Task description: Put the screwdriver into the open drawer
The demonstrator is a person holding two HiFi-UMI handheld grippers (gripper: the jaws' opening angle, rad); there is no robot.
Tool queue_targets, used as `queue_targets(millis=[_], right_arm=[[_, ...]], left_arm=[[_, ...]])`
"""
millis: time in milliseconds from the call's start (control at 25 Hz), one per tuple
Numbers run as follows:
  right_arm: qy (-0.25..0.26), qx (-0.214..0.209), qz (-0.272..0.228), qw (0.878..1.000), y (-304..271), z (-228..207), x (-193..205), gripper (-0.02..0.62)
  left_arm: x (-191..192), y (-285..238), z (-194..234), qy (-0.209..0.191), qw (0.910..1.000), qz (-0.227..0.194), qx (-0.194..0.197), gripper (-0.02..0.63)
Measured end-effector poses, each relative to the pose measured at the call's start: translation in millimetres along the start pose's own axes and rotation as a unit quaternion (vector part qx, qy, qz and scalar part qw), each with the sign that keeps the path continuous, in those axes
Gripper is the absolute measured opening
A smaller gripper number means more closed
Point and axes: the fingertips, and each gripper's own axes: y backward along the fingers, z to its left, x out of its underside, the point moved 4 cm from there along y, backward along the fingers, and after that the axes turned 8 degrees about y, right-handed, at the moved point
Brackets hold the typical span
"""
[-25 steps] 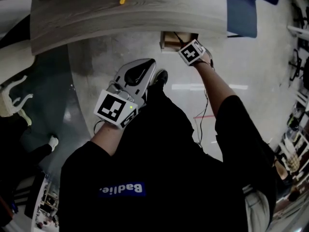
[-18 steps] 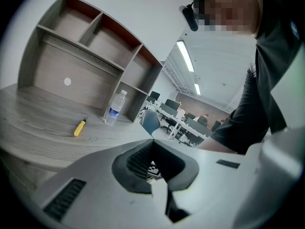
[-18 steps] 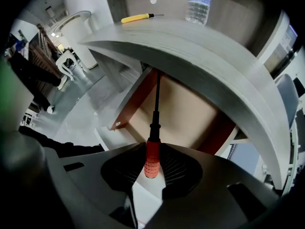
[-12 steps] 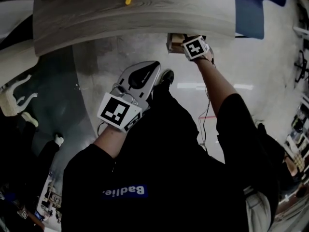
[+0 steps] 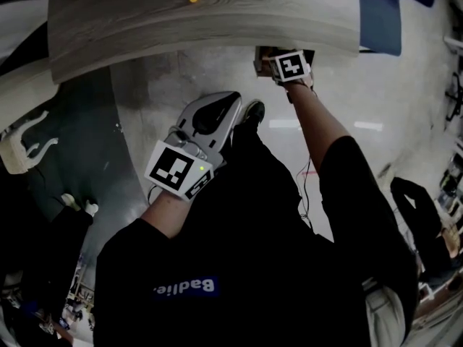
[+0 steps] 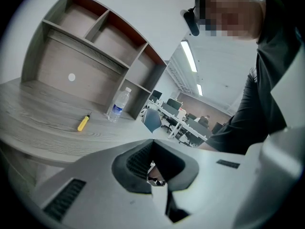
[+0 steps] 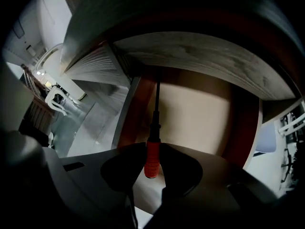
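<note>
Your right claw (image 7: pixel 151 152) has edged closer under the desk (image 5: pixel 217 20) and hangs over the open drawer (image 7: pixel 200 113), clamped on the screwdriver (image 7: pixel 151 159) by its red handle, so only lowering and release look left; your left claw (image 5: pixel 230 98) sits closed, empty.
</note>
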Motion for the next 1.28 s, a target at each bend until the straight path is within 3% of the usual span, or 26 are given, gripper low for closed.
queue_targets(millis=[280,960,1280], right_arm=[[-0.032,0.03,-0.024,0.999,-6,-1,-2,0.115],[-0.054,0.015,0.012,0.998,-31,10,2,0.117],[-0.05,0.016,0.002,0.999,-25,11,2,0.12]], left_arm=[[2,0,1,0.009,1.0,-0.004,0.002,0.002],[19,9,8,0.017,0.9998,0.011,0.001,0.002],[11,13,3,0.013,0.9998,0.009,0.009,0.002]])
